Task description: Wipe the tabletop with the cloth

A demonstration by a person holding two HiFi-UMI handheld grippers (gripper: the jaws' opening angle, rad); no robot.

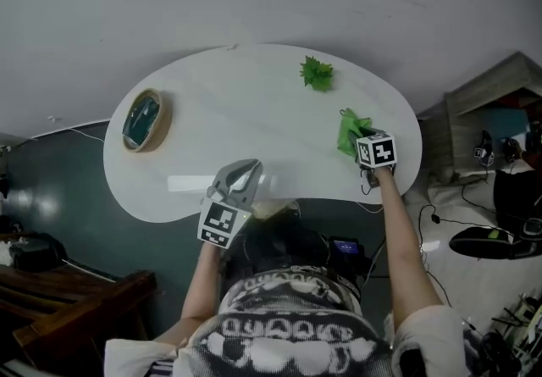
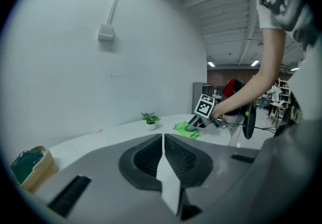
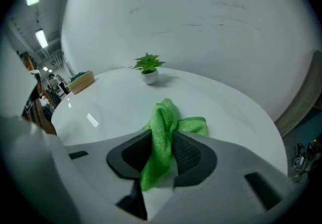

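While the green cloth [image 3: 166, 115] sits pinched between the right gripper's [image 3: 162, 142] 2 jaws, its free end spreads onto the white tabletop [image 3: 115, 99]; the left gripper [image 2: 163, 140] has its jaws together, empty.

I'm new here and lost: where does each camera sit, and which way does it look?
Head view: on the person's head, looking steeply down at the white table; both forearms, left gripper and right gripper show.
Left gripper view: rides the left gripper, facing across the table toward the right gripper; jaws shut.
Right gripper view: rides that gripper, facing the wall; jaws clamp the green cloth.
All three share the potted plant.
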